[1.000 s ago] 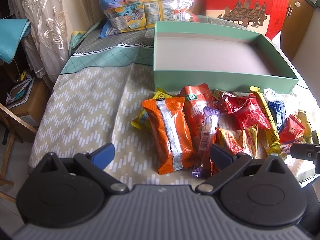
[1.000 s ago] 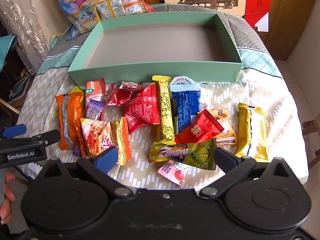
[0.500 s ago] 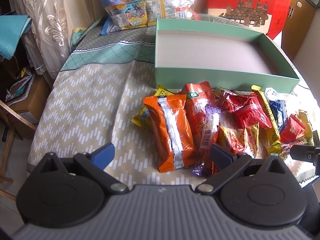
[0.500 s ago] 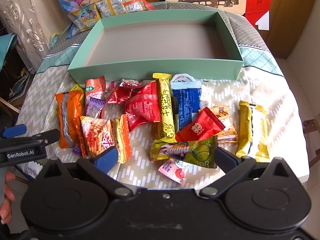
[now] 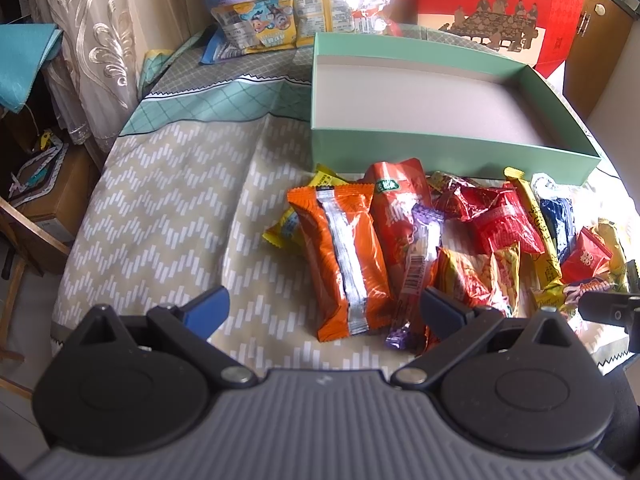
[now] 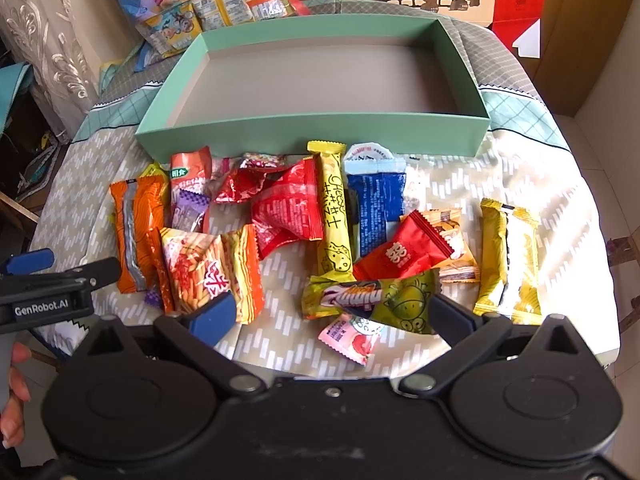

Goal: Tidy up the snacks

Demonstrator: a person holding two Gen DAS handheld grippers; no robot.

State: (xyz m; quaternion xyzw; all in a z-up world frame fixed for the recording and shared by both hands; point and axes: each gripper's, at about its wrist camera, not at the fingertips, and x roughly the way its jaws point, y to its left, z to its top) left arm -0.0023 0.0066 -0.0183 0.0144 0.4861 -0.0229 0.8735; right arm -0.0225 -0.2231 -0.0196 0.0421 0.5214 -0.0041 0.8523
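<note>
Right wrist view: yellow stick reads "Cheese"; left tongs read "GenRobot.AI".

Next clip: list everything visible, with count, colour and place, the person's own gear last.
box: one, mint green, nothing inside, behind the snacks.
orange packet: one, orange with silver seam, far left of the pile.
cheese stick: one, yellow, middle, pointing at the box.
blue packet: one, dark blue, right of the cheese stick.
red packets: several, red, centre of the pile.
yellow packet: one, yellow, alone at far right.
pink candy: one, pink, nearest the right claw.
cartoon bags: a few, multicoloured, behind the box at left.
tablecloth: one, beige chevron, under everything.
left claw: open, blue-tipped, over the orange packet.
right claw: open, blue-tipped, over the near snacks.
</note>
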